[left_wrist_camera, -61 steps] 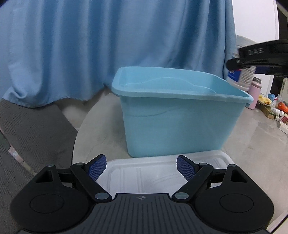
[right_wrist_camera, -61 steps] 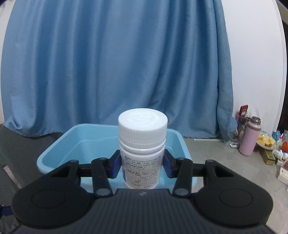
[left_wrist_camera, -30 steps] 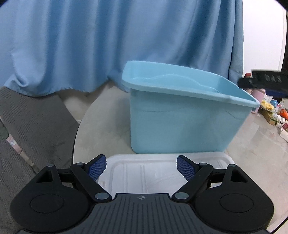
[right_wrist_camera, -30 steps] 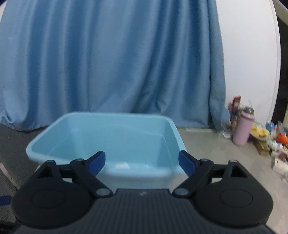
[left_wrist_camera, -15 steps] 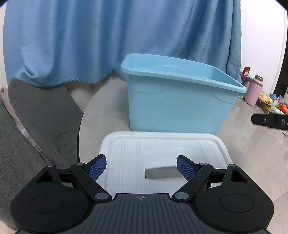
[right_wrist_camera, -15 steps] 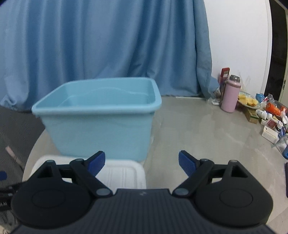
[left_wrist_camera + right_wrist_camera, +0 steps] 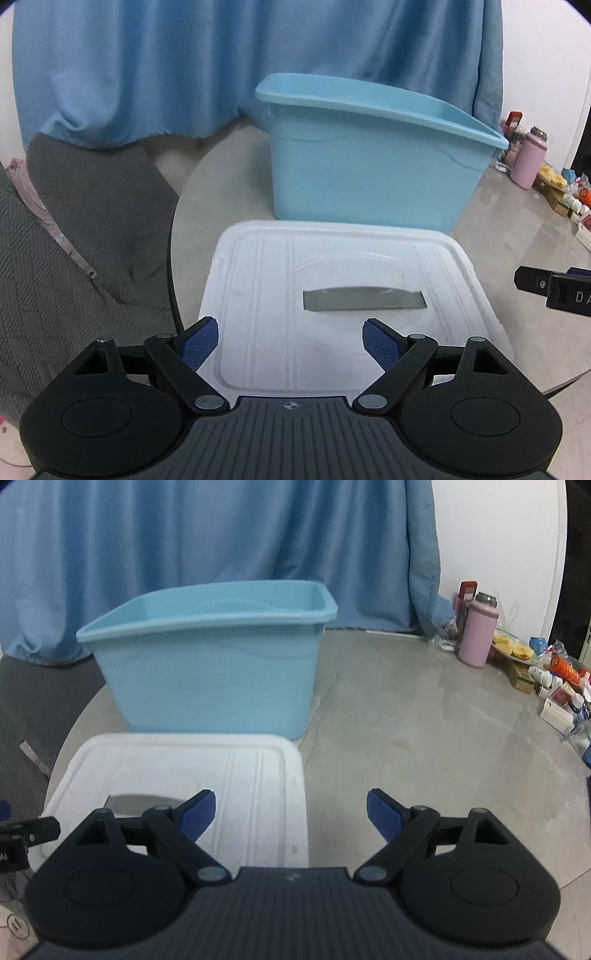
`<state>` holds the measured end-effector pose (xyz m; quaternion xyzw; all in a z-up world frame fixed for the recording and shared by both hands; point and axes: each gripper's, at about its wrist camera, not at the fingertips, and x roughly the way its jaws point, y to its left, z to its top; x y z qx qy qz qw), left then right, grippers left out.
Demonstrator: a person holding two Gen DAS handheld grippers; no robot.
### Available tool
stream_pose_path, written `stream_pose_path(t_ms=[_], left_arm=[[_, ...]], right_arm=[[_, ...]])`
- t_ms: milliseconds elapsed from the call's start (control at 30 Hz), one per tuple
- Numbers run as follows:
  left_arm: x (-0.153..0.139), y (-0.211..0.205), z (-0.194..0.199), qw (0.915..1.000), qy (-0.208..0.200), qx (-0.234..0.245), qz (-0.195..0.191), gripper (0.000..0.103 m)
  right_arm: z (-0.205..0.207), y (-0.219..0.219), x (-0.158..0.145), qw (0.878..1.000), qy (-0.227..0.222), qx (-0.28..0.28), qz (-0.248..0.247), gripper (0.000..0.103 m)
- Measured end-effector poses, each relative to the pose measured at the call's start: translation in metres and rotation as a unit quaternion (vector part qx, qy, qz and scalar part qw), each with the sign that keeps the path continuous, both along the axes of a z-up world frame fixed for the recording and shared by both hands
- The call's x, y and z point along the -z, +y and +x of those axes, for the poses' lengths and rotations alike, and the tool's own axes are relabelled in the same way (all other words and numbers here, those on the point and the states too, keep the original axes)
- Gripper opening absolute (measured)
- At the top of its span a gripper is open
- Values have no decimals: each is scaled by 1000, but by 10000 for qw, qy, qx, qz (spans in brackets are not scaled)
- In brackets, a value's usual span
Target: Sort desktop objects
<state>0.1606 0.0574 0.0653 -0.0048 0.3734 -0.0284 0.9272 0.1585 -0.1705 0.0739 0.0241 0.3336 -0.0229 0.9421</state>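
A light blue plastic bin (image 7: 369, 162) stands on the round grey table; it also shows in the right wrist view (image 7: 214, 664). Its inside is hidden. A white lid (image 7: 332, 295) with a rectangular handle slot (image 7: 364, 300) lies flat in front of the bin, also in the right wrist view (image 7: 184, 775). My left gripper (image 7: 291, 341) is open and empty above the lid's near edge. My right gripper (image 7: 291, 814) is open and empty above the lid's right edge. The right gripper's side shows at the left view's right edge (image 7: 554, 290).
A grey chair (image 7: 74, 229) stands left of the table. Blue curtain (image 7: 221, 535) hangs behind. At the far right stand a pink flask (image 7: 478, 635), small bottles and boxes (image 7: 554, 686). The table edge (image 7: 173, 258) curves at the left.
The right gripper let go of the white pill bottle over the bin, opened, then drew back and down. The left gripper drew back, so more of the lid shows.
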Motion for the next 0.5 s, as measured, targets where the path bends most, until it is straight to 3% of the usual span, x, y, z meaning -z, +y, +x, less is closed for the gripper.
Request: stream_pose_path(t_ms=[500], left_arm=[[12, -6, 6, 9997, 217, 24, 114, 87]], right_arm=[[-5, -1, 25, 9990, 435, -17, 83, 89]])
